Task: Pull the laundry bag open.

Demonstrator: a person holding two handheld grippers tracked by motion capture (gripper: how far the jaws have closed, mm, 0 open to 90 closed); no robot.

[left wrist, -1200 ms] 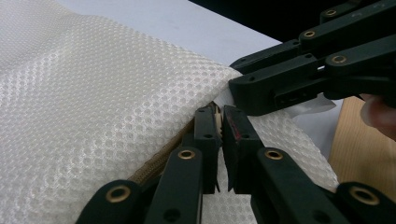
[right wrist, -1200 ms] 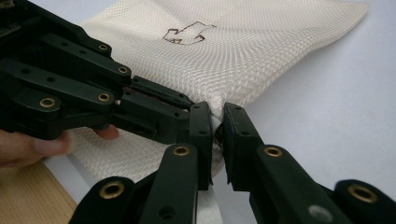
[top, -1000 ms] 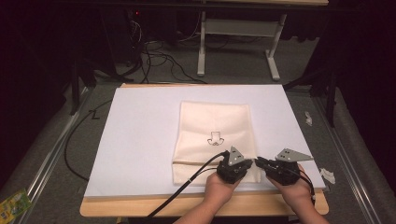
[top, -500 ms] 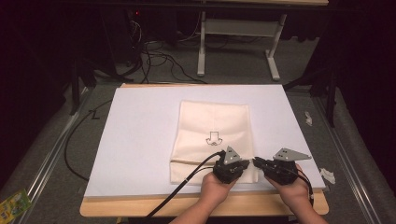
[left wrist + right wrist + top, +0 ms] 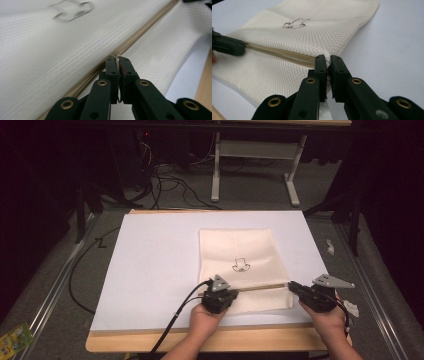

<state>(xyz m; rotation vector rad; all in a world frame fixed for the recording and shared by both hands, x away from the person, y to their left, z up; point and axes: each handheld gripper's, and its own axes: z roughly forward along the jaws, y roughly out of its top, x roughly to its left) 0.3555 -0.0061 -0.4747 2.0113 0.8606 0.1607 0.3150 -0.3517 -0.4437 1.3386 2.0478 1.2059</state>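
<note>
Cream mesh, woven in a fine waffle grid, made up the flat zippered laundry bag (image 5: 242, 265) that lay on the white sheet (image 5: 155, 265) covering the wooden table (image 5: 210, 341), toward the person's near edge and a little right of centre. A small dark printed emblem (image 5: 241, 265) sat on its upper panel. A tan zipper (image 5: 260, 287) ran across it near the bottom, taut between the two tools.

From where I stood, the left gripper (image 5: 118, 60) had its black jaws pressed together on the small metal zipper pull (image 5: 116, 54). The right gripper (image 5: 327, 61) was closed on the bag's corner at the zipper's end, mesh bunched between its pads.

The risk, as I judged it, lay in that tiny pull: it was thin and slick, and a tug off the zipper's line could let it slide out of the jaws. Soft mesh beside the teeth could also be drawn into the slider and jam it. If the right hold on the corner loosened, the whole light bag would probably drag over the smooth sheet instead of the slider travelling. The fabric looked limp and easily wrinkled, so any slack between the grippers would likely buckle the zipper.
</note>
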